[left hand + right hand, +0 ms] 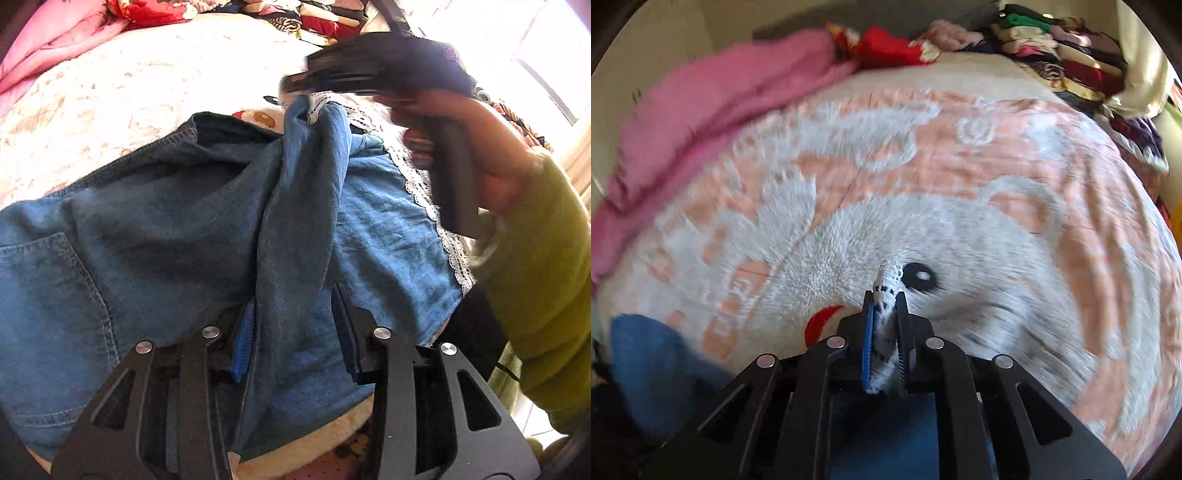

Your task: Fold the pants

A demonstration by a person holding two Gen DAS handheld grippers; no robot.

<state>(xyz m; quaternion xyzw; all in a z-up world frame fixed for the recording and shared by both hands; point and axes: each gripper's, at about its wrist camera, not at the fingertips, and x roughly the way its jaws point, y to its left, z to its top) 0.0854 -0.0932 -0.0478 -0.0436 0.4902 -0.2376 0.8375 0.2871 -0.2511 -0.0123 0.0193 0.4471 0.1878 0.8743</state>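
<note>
Right gripper (884, 295) clamped on lace hem (886, 280) at 12 o'clock; thin bite may slip. Left gripper (295, 325) wide around pants (166, 221) fold, nothing pinched, so leg may sag.

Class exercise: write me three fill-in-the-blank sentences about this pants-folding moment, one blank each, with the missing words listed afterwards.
1. The right gripper is shut on the white ____ trim of the blue denim pants.
2. The pants lie on a fluffy peach-and-white ____.
3. The hand on the right gripper's handle comes out of a ____ sleeve.

Missing words: lace; blanket; green
</note>
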